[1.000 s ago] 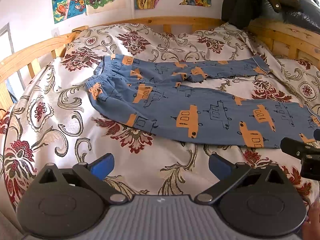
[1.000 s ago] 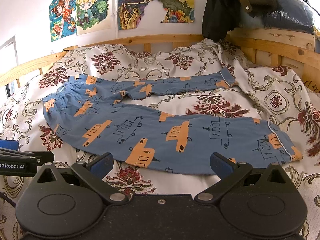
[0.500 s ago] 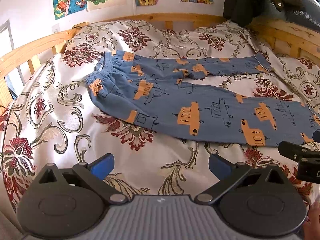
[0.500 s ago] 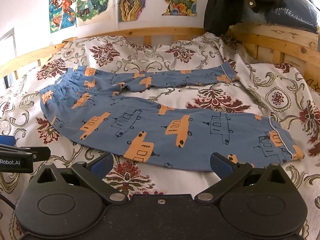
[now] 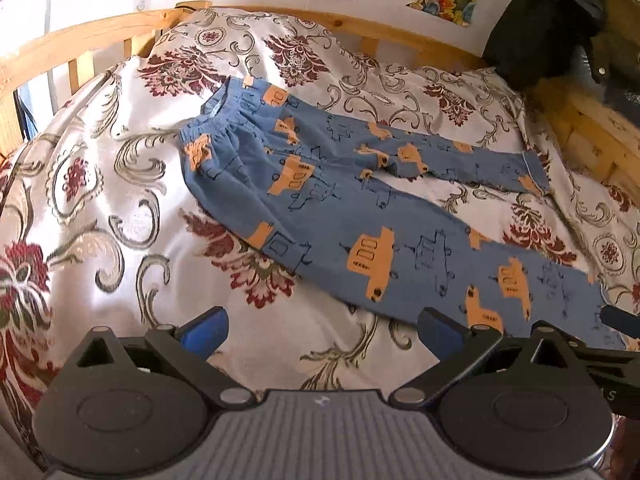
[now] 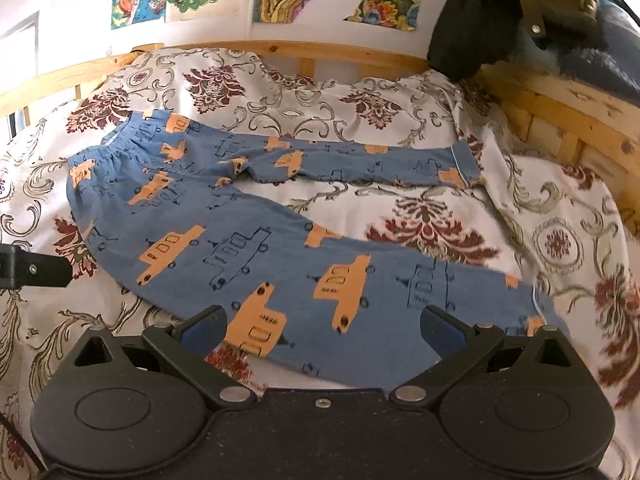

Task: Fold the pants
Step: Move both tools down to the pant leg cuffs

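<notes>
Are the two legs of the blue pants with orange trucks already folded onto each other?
No, the blue pants lie flat with both legs spread apart.

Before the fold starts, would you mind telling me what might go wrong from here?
1. The pants lie with legs splayed apart, so a fold now may come out crooked.
2. The bedspread is loose and wrinkled beneath them; the open right gripper, over the near leg, might pinch both.
3. The open left gripper hangs over bare bedspread, short of the waistband, and may close on nothing.
</notes>
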